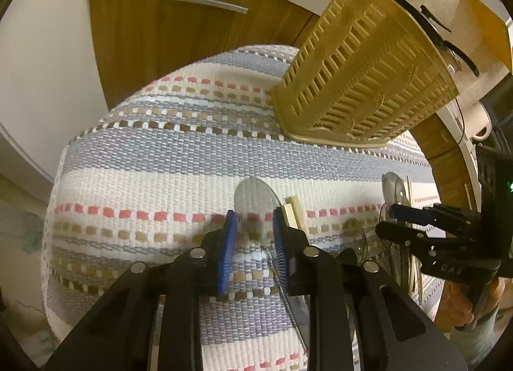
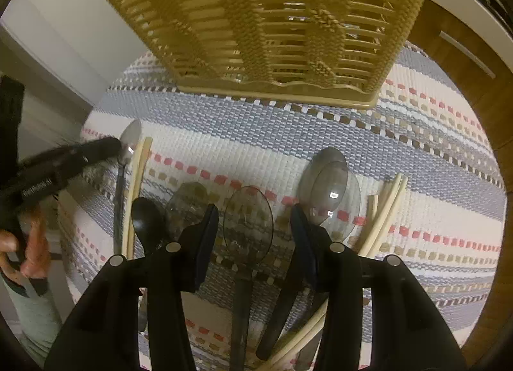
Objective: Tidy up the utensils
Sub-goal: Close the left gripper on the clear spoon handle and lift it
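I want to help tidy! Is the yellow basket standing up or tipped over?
Standing up. The basket sits base-down on the striped mat.

In the right wrist view the left claw (image 2: 118, 146) is smeared by motion blur, so its jaw gap cannot be read. The right claw (image 2: 253, 223) covers the handles of the smoky spoons (image 2: 248, 223) beneath it, and they run off the bottom edge. The beige basket (image 2: 272, 18) ahead is cut by the top edge.
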Motion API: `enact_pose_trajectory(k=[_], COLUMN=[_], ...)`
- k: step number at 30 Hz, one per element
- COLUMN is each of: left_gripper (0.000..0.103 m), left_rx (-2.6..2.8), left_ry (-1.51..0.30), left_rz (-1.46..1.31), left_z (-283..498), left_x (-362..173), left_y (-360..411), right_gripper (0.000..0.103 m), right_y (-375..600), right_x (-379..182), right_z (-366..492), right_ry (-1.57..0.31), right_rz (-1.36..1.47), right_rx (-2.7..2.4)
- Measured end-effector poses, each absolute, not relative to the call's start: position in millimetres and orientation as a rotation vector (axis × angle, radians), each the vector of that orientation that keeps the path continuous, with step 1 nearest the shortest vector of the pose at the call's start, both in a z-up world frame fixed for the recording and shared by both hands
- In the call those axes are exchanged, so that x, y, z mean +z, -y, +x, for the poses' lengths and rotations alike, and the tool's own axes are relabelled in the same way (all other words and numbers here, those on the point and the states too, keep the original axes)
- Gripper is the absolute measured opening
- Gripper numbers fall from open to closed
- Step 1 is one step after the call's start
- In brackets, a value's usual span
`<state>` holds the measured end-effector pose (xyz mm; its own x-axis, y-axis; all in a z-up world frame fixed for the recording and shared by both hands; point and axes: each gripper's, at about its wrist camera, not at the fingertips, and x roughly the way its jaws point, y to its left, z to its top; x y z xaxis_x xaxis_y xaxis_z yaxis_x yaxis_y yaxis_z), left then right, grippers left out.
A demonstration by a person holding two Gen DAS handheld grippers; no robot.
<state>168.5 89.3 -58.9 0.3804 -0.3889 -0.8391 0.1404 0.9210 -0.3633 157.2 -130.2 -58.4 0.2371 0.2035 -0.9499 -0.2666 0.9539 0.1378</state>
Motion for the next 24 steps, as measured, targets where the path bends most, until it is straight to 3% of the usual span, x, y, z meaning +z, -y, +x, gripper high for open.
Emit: enact_pose_trajectory(k=[3,10,13,15,18,24], left_gripper=[0.049,0.051,0.046,0.034,0.032,0.031], left_rx=[-0.322,-0.25,-0.195,-0.194,-0.197,-0.276], left_ry=[-1.13,-1.165,-1.159,-1.15,-1.143,-1.111], left_rz=[-0.235,-0.104,-0.017,0.012,0.011,-0.07], left_z=[170.8,185.5,184.4,178.6,175.7,154.7], left_x=[-52.2,-50.2,-47.9,-46.3,-41.3,-32.8], left_y=[-87.1,-62.5,-47.3,-35.9,-33.8,-37.8], right_gripper=[0.043,0.043,0.043,0.036,0.029,0.028], right_y=[118.1,113.2,114.4,110.5,108.0,112.0], right_x=[-61.7,-63.7,-62.0,-63.5,-65.6,-67.9], right_z=[155.0,152.8,152.3,152.9,152.2,144.7], right_ry=[-1.3,-1.311,-1.316,-1.315,-1.307,-1.291], right_rz=[-0.089,-0.111,-0.136,-0.157,-0.182,-0.164], right_rx=[0.309,0.301,0.299,0.29,0.27,0.281])
